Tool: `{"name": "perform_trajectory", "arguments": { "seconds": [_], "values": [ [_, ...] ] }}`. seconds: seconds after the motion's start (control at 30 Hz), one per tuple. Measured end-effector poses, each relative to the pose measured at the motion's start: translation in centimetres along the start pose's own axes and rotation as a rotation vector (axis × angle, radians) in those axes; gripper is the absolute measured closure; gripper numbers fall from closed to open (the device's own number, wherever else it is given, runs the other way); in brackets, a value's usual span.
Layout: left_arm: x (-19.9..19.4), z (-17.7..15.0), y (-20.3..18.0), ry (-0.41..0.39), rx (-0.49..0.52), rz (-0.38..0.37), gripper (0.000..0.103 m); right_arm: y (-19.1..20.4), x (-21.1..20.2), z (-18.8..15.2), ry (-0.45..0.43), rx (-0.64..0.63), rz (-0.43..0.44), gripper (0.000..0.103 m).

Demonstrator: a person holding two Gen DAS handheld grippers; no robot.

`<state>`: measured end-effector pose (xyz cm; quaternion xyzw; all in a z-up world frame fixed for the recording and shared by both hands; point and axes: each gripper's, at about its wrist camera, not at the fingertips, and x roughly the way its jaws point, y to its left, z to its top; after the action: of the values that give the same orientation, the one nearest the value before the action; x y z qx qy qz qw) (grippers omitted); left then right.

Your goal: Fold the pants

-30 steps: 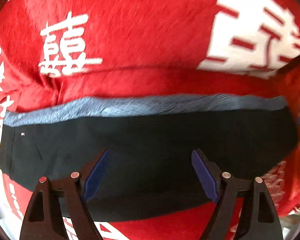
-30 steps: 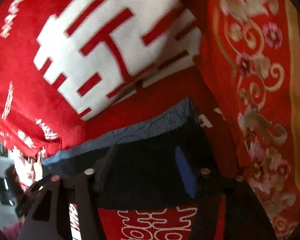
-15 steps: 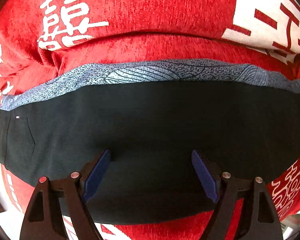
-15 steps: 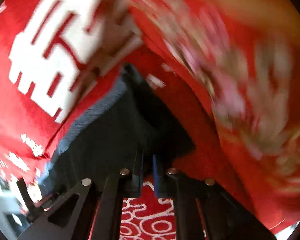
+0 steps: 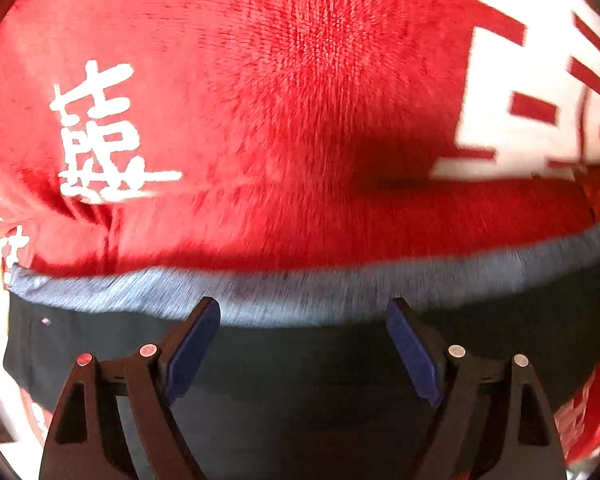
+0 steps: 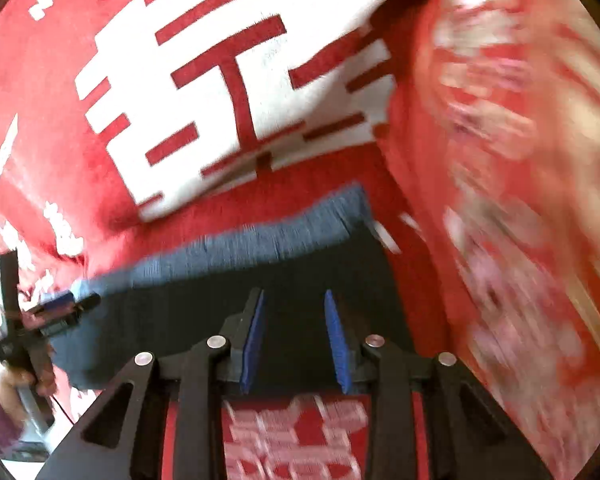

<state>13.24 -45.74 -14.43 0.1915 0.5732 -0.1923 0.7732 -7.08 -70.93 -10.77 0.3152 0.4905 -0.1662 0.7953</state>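
The folded black pants (image 5: 300, 376) lie flat on a red blanket, with a grey-blue patterned band (image 5: 300, 292) along their far edge. My left gripper (image 5: 303, 312) is open and empty, its blue pads spread wide just above the band. In the right wrist view the pants (image 6: 204, 312) show with the band (image 6: 260, 240) at the far edge. My right gripper (image 6: 294, 296) is open with a narrow gap, empty, above the pants' right end. The left gripper (image 6: 52, 308) also shows there at the far left, held by a hand.
The red blanket (image 5: 300, 100) carries large white characters (image 6: 228, 92) beyond the pants. A red floral cloth (image 6: 520, 200) rises at the right. A red and white patterned cloth (image 6: 296, 432) lies below the pants' near edge.
My right gripper has opened off the pants' right end and swung back level. My left gripper has moved forward toward the band, still open. The pants lie flat.
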Motion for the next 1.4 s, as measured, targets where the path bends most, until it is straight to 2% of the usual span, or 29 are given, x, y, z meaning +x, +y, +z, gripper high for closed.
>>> {"name": "perform_trajectory", "arguments": {
  "seconds": [0.1, 0.13, 0.17, 0.2, 0.27, 0.3, 0.33, 0.37, 0.47, 0.53, 0.67, 0.87, 0.97, 1.03, 1.13, 1.23, 1.4],
  "values": [
    [2.5, 0.6, 0.0, 0.033, -0.032, 0.032, 0.017, -1.6, 3.7, 1.8, 0.042, -0.001, -0.066, 0.07],
    [3.4, 0.4, 0.5, 0.047, -0.043, 0.041, 0.017, -2.2, 4.1, 1.9, 0.04, -0.002, -0.082, 0.076],
    [3.4, 0.1, 1.2, 0.037, -0.063, 0.012, 0.016, -3.0, 4.0, 1.9, 0.032, 0.003, -0.091, 0.091],
    [3.2, -0.1, 1.7, 0.034, -0.08, 0.001, 0.016, -3.7, 3.6, 1.9, 0.026, 0.023, -0.114, 0.101],
    [2.5, -0.5, 3.1, 0.05, -0.086, 0.03, 0.016, -3.5, 2.8, 1.8, 0.015, 0.046, -0.143, 0.101],
    [1.9, -0.8, 3.8, 0.05, -0.085, 0.033, 0.016, -3.2, 2.3, 1.6, 0.019, 0.042, -0.184, 0.092],
    [1.1, -1.3, 4.7, 0.052, -0.084, 0.037, 0.016, -3.0, 1.7, 1.2, 0.027, 0.042, -0.201, 0.089],
    [0.2, -1.8, 5.6, 0.055, -0.077, 0.047, 0.016, -3.0, 1.3, 0.8, 0.033, 0.058, -0.172, 0.083],
    [-2.3, -4.1, 8.8, 0.053, -0.068, 0.072, 0.016, -1.8, -0.3, -2.1, 0.082, 0.143, 0.024, 0.069],
    [-3.5, -5.9, 11.7, 0.065, -0.079, 0.086, 0.016, 0.3, -0.6, -4.1, 0.118, 0.143, 0.127, 0.068],
    [-4.2, -8.3, 17.3, 0.085, -0.095, 0.115, 0.016, 7.7, 1.0, -10.1, 0.24, 0.141, 0.368, 0.062],
    [-2.8, -10.2, 26.9, 0.065, -0.095, 0.173, 0.016, 20.2, 6.6, -18.1, 0.394, 0.151, 0.561, 0.062],
    [-0.8, -10.8, 32.3, 0.037, -0.094, 0.212, 0.016, 25.2, 9.9, -20.5, 0.426, 0.149, 0.607, 0.062],
    [1.5, -11.6, 35.0, 0.066, -0.102, 0.23, 0.016, 27.6, 11.3, -21.6, 0.425, 0.164, 0.628, 0.062],
    [2.9, -12.5, 37.8, 0.038, -0.143, 0.123, 0.007, 29.9, 13.4, -22.5, 0.422, 0.194, 0.61, 0.062],
    [3.3, -12.8, 38.8, 0.031, -0.169, 0.048, 0.007, 30.1, 13.7, -23.2, 0.413, 0.219, 0.61, 0.062],
    [3.2, -12.8, 38.7, 0.018, -0.157, 0.012, 0.003, 29.6, 14.3, -22.8, 0.399, 0.285, 0.626, 0.062]
  ]
}}
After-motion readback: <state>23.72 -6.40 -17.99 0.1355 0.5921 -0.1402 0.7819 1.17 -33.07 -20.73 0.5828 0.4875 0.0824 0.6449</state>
